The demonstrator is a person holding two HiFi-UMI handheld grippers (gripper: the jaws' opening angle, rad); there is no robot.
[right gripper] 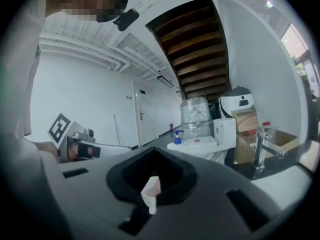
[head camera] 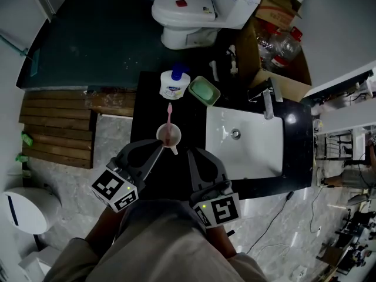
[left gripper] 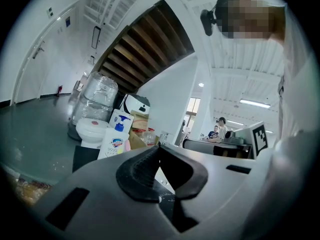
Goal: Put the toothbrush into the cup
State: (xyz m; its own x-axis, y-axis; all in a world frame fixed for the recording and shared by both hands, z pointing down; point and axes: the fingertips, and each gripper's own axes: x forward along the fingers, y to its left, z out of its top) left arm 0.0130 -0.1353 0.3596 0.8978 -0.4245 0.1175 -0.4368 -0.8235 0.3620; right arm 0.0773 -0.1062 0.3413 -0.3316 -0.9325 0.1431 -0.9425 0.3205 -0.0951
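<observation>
the pink toothbrush [head camera: 169,116] is already standing in the cup [head camera: 168,135], so the task is looking done; the left tongs [head camera: 161,148] are sitting closed and empty, and the right tongs [head camera: 190,153] are seemingly pinching the cup's handle.

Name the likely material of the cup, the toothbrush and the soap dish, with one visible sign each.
Cup: probably plastic, pale, matt, thin rim. Toothbrush: pink plastic, by its slim, evenly coloured stem. Soap dish: likely plastic, pale green with a rounded moulded rim. Ceramic cannot be ruled out for cup or dish.

Left gripper [head camera: 157,151] and right gripper [head camera: 191,154] side by side — jaws together.
</observation>
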